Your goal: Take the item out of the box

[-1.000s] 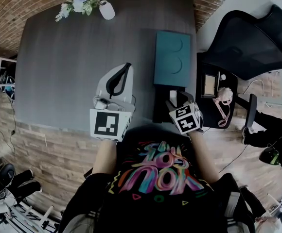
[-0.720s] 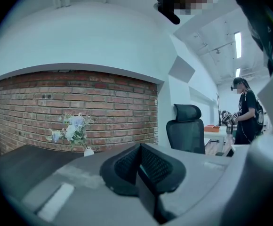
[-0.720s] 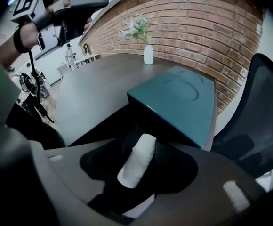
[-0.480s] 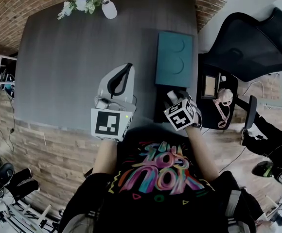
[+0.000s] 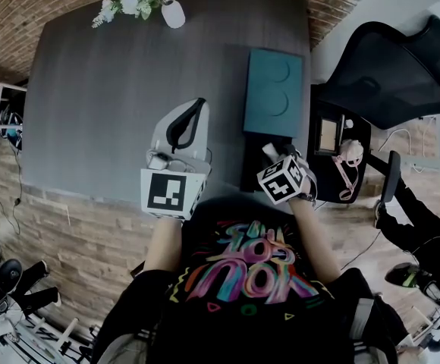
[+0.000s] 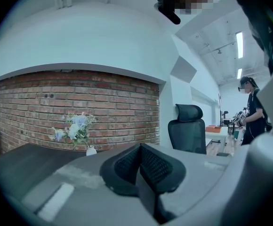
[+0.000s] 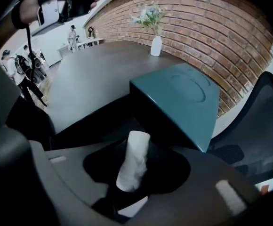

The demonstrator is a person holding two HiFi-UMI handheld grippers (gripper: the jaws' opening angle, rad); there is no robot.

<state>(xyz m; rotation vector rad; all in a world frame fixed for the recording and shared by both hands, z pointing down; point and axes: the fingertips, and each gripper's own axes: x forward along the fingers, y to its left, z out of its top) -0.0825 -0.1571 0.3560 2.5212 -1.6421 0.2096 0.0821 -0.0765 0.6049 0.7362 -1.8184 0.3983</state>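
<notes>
An open black box (image 5: 252, 169) sits at the near edge of the dark table (image 5: 114, 89), with a teal lid (image 5: 273, 92) just beyond it. My right gripper (image 5: 273, 159) is over the box. Its jaws are closing on a white roll (image 7: 135, 159), which stands up between the pads. In the right gripper view the teal lid (image 7: 179, 102) rises behind the roll, and the right gripper (image 7: 135, 149) has the roll at its centre. The roll's end (image 5: 268, 151) pokes out past the jaws. My left gripper (image 5: 196, 106) rests on the table to the left. Its pads (image 6: 150, 161) meet with nothing between them.
A white vase of flowers (image 5: 167, 12) stands at the table's far edge. A black office chair (image 5: 387, 67) and a small black side stand with odds and ends (image 5: 334, 139) sit right of the table. A person stands far off (image 6: 255, 102).
My right gripper has turned and shifted slightly toward the lid over the box, with the white roll between its jaws. The left gripper has stayed put.
</notes>
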